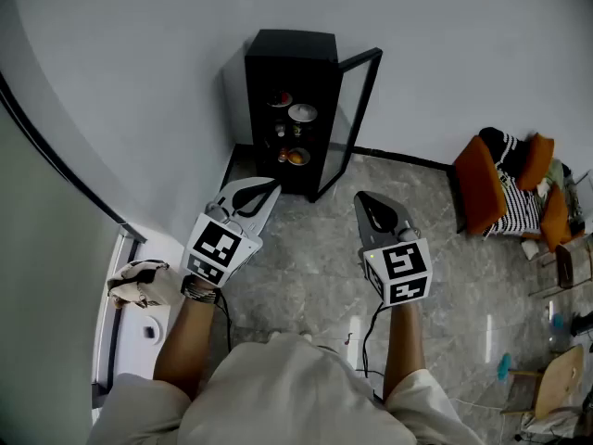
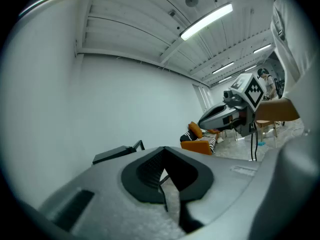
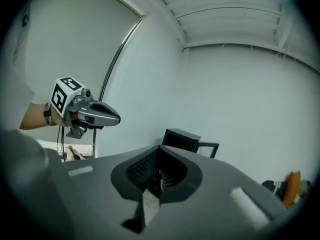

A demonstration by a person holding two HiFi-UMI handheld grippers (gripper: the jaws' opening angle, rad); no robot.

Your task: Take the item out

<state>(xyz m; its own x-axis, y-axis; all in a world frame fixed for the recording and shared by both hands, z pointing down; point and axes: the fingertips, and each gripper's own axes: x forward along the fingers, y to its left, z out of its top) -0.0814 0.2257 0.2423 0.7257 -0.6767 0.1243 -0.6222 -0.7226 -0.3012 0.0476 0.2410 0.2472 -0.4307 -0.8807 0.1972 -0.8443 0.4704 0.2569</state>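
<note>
since left gripper (image 1: 269,189) and right gripper (image 1: 366,204) sit clenched and empty, likely approach step; next must reach cabinet (image 1: 269,82), jaws opened

Orange armchair (image 1: 476,185), striped blanket (image 1: 519,209)

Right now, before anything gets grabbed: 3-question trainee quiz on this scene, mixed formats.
1. True or false: the door of the black cabinet stands open.
2. Multiple choice: what is between the jaws of the left gripper? A) a bowl B) nothing C) a cloth
3. Fill in: in the head view, the orange chair stands to the ___ of the cabinet.

Key: 1 true; 2 B; 3 right.
</note>
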